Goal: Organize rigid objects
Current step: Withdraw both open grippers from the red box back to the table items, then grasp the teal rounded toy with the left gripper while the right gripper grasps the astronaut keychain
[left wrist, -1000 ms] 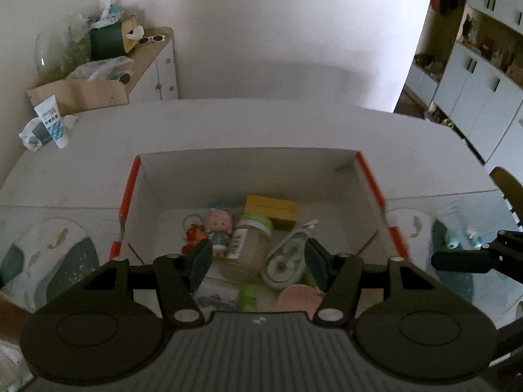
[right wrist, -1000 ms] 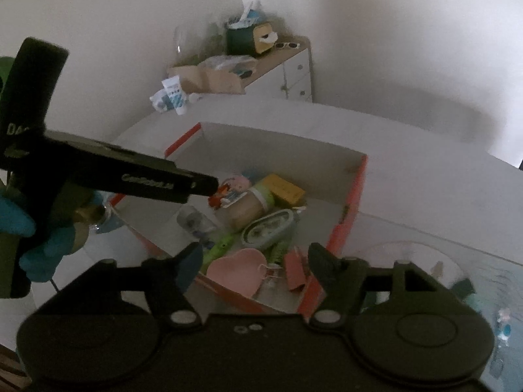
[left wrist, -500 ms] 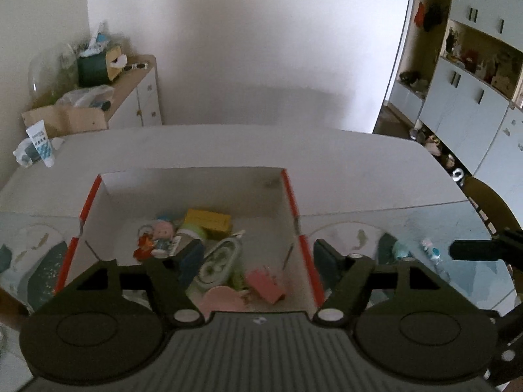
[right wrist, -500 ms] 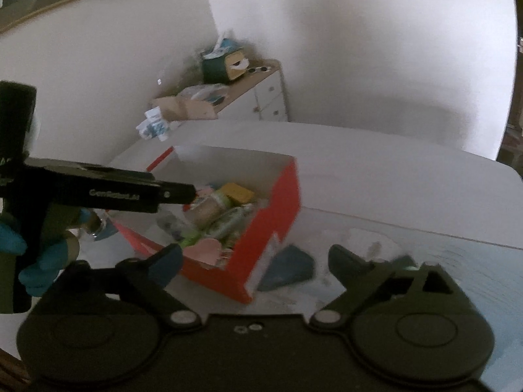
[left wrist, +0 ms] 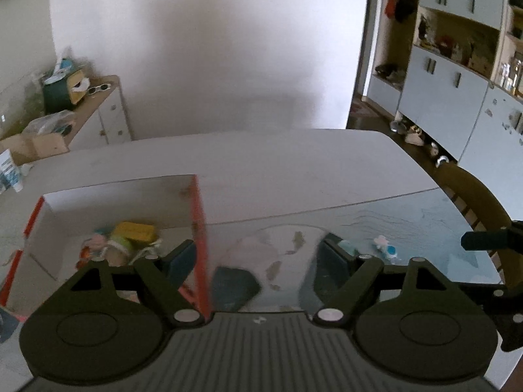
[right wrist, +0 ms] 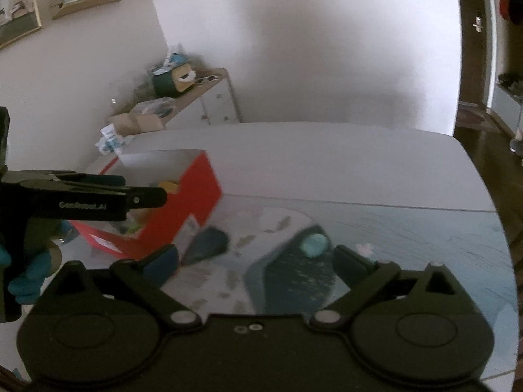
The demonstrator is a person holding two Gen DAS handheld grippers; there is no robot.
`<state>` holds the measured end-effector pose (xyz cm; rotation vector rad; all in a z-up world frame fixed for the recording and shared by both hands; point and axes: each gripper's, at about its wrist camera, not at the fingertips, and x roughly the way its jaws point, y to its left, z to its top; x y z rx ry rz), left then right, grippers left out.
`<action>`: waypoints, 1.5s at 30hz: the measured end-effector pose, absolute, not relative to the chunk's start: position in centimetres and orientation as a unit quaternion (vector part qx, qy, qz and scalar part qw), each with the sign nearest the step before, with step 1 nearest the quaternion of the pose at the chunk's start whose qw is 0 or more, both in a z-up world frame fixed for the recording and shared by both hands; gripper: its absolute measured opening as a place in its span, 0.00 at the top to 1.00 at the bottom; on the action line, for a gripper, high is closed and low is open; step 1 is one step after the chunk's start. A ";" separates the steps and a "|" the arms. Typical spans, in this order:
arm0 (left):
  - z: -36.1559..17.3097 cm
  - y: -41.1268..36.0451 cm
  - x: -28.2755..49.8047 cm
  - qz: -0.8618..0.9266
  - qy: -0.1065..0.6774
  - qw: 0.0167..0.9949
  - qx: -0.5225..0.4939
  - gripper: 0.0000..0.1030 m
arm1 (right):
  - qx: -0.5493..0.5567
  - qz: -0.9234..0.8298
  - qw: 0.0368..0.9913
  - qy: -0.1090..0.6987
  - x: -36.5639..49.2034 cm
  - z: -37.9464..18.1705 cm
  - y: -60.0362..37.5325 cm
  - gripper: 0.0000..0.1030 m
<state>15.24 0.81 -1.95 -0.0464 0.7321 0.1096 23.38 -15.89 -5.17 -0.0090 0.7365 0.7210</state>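
A red and white cardboard box sits on the table at the left and holds several small items, among them a yellow block and a doll. It also shows in the right wrist view. My left gripper is open and empty, above the table just right of the box. My right gripper is open and empty above the patterned mat. A teal round object and a small white and blue figure lie on the mat ahead of it.
A patterned blue and white mat covers the near table. A sideboard with clutter stands at the back left. A wooden chair stands at the right edge. Cabinets line the right wall.
Both grippers have swung right, away from the box. The box has slid to the left of both views, and the teal object and the figure have come into view.
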 end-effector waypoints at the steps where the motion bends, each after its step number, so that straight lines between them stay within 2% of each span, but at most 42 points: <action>1: -2.2 0.3 15.6 0.050 0.360 0.932 -0.022 0.20 | -0.005 0.342 0.871 0.353 23.6 -5.4 -16.6 0.02; 16: -7.4 -6.1 21.5 0.018 0.397 0.917 -0.009 0.20 | -0.029 0.310 0.875 0.371 28.1 -9.6 -21.7 0.05; 21: -9.7 -6.9 23.7 0.014 0.412 0.911 -0.006 0.20 | -0.059 0.307 0.872 0.377 29.9 -11.7 -21.6 0.10; 31: -13.9 -7.3 26.9 -0.001 0.436 0.900 -0.002 0.20 | -0.094 0.316 0.857 0.395 32.7 -15.5 -20.0 0.27; 36: -15.2 -7.2 27.9 0.000 0.445 0.896 0.003 0.20 | -0.109 0.318 0.855 0.395 33.4 -16.6 -18.9 0.30; 45: -16.7 -6.9 28.8 -0.007 0.454 0.891 0.006 0.20 | -0.108 0.319 0.850 0.406 34.5 -17.8 -17.8 0.47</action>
